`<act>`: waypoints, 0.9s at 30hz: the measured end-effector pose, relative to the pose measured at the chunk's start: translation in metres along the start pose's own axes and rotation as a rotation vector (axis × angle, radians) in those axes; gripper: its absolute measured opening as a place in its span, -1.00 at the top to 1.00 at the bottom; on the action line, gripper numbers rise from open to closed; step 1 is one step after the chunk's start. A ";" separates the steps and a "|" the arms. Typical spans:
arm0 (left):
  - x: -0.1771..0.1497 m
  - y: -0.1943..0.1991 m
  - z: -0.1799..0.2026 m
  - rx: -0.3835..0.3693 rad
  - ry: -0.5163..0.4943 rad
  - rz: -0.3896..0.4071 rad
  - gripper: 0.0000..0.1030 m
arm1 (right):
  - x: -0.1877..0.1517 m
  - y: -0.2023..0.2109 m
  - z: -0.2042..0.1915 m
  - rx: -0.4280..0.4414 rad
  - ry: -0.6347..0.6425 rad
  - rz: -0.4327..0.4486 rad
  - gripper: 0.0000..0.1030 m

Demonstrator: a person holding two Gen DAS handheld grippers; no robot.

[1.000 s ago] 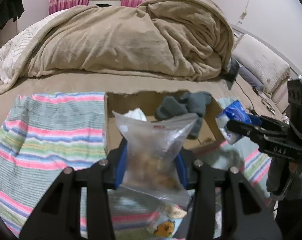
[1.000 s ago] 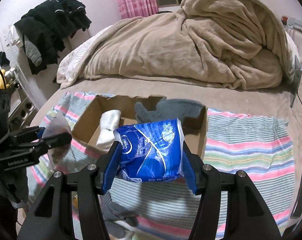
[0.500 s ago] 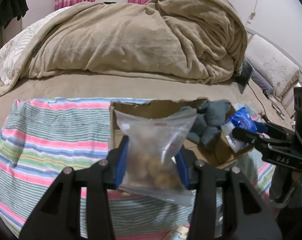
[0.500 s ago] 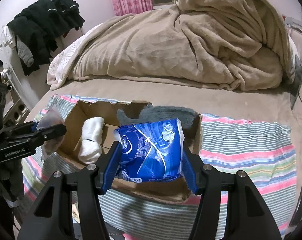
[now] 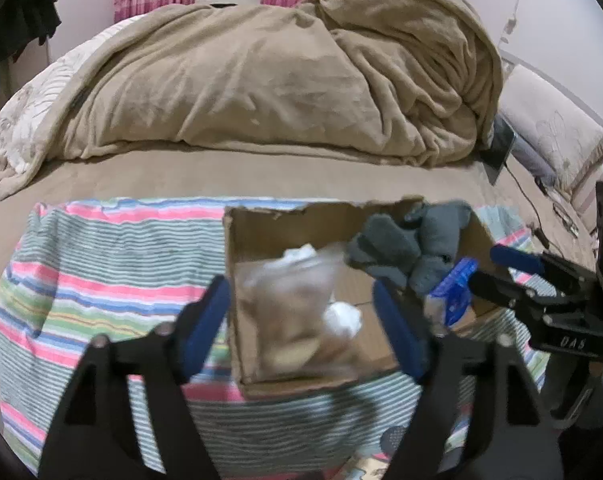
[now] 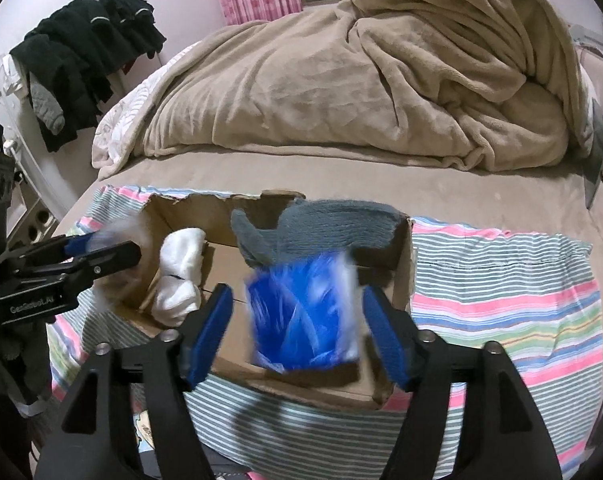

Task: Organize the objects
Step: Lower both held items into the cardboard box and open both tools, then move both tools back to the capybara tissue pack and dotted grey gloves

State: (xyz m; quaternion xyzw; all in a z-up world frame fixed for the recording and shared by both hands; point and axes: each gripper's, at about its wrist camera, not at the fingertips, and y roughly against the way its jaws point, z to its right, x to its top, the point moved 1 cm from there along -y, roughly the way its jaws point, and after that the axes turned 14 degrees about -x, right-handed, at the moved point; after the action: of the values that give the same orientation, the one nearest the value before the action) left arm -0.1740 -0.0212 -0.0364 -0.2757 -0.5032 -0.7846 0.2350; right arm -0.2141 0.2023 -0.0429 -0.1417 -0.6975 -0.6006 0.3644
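Observation:
An open cardboard box (image 5: 237, 320) (image 6: 401, 280) sits on a striped cloth on the bed. My left gripper (image 5: 301, 320) is open over it, and a clear bag of brown snacks (image 5: 293, 320), blurred, is free between its blue pads above the box floor. My right gripper (image 6: 297, 320) is open too, and a blue plastic packet (image 6: 301, 320), blurred, is loose between its pads over the box. Grey socks (image 6: 325, 228) (image 5: 401, 248) hang over the box's far wall. White socks (image 6: 181, 276) lie inside.
A striped cloth (image 5: 101, 280) (image 6: 501, 288) covers the near bed. A heaped tan blanket (image 5: 281, 80) fills the far side. Dark clothes (image 6: 85, 48) hang at the left wall. A pillow (image 5: 549, 132) lies at the right.
Both grippers moved forward over the box and opened. The snack bag and the blue packet left the pads and are blurred, dropping into the box.

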 end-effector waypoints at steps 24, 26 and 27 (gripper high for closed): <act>-0.044 0.062 0.023 -0.015 -0.020 0.015 -0.52 | -0.038 0.057 -0.024 0.001 0.025 0.004 -0.49; -0.051 0.065 0.022 -0.017 -0.013 0.010 -0.52 | -0.044 0.060 -0.027 0.004 0.030 -0.003 -0.49; -0.054 0.066 0.021 -0.015 -0.011 0.008 -0.52 | -0.046 0.060 -0.029 0.006 0.032 -0.005 -0.49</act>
State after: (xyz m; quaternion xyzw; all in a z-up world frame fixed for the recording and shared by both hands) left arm -0.0875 -0.0224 -0.0216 -0.2837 -0.4974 -0.7859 0.2334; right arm -0.1339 0.2007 -0.0295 -0.1292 -0.6936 -0.6018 0.3743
